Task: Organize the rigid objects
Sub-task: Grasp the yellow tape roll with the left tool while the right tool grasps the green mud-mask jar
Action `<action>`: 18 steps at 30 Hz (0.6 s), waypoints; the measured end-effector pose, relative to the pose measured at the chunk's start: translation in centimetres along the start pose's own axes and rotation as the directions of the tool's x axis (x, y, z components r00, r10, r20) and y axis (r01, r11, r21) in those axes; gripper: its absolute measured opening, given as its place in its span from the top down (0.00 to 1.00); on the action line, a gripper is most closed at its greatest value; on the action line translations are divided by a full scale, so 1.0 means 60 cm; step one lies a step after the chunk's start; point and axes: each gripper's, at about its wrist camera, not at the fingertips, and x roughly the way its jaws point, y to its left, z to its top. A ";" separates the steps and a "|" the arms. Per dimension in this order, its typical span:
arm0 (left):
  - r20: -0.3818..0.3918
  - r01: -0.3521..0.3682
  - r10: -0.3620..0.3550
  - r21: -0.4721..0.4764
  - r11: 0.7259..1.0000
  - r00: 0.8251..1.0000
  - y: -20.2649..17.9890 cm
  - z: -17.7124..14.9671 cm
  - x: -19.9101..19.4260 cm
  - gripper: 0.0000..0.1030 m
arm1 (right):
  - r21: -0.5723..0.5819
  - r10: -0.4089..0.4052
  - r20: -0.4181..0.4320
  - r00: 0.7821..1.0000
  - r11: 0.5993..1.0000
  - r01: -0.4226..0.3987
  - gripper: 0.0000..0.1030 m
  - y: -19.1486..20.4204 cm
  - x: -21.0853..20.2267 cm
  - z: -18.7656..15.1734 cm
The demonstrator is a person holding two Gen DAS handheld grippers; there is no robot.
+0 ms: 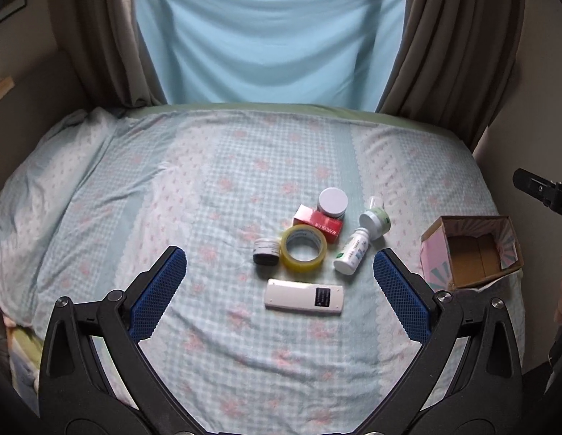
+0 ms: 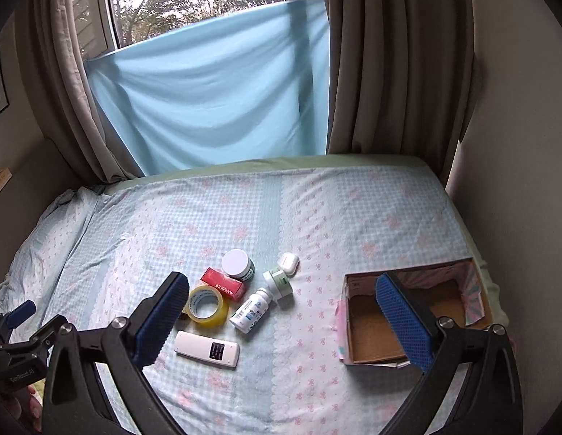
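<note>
A cluster of small objects lies on the bed: a white remote [image 1: 304,296] [image 2: 207,348], a yellow tape roll [image 1: 304,248] [image 2: 206,305], a red box [image 1: 319,224] [image 2: 224,284], a white-lidded jar [image 1: 332,202] [image 2: 238,265], a small dark jar [image 1: 266,251], a white bottle [image 1: 352,255] [image 2: 252,311], a green-labelled jar [image 1: 375,218] [image 2: 278,283] and a white earbud case [image 2: 289,263]. An open cardboard box [image 1: 473,256] [image 2: 411,317] stands to the right. My left gripper [image 1: 279,268] is open above the remote. My right gripper [image 2: 281,302] is open, hovering between the cluster and the box.
The bed [image 1: 172,188] carries a blue checked sheet with a pillow [image 1: 45,181] at the left. Brown curtains [image 2: 396,58] and a blue cloth [image 2: 215,87] hang behind, over a window. The other gripper's tip [image 1: 541,192] shows at the right edge.
</note>
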 end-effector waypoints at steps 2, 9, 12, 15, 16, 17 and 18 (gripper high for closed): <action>-0.034 0.027 -0.025 0.047 0.999 0.999 0.016 0.004 0.054 0.01 | 0.021 -0.025 -0.045 0.999 0.999 0.026 0.00 0.015 0.047 0.000; -0.163 0.144 -0.111 0.212 0.967 0.980 0.015 -0.003 0.246 0.01 | 0.164 -0.033 -0.205 0.978 0.984 0.067 0.00 0.029 0.229 -0.011; -0.211 0.174 -0.115 0.287 0.942 0.971 -0.008 -0.017 0.324 0.01 | 0.263 -0.001 -0.270 0.963 0.962 0.075 0.00 0.019 0.308 -0.026; -0.259 0.207 -0.119 0.345 0.916 0.959 -0.036 -0.035 0.394 0.01 | 0.370 0.042 -0.321 0.946 0.925 0.085 0.00 0.000 0.378 -0.044; -0.271 0.215 -0.118 0.366 0.905 0.955 -0.046 -0.042 0.416 0.01 | 0.413 0.059 -0.334 0.941 0.906 0.090 0.00 -0.009 0.399 -0.052; -0.283 0.222 -0.114 0.387 0.895 0.952 -0.057 -0.050 0.434 0.01 | 0.459 0.081 -0.343 0.936 0.884 0.092 0.00 -0.019 0.419 -0.060; -0.294 0.227 -0.108 0.409 0.884 0.950 -0.067 -0.057 0.454 0.01 | 0.502 0.102 -0.350 0.931 0.859 0.095 0.00 -0.029 0.439 -0.067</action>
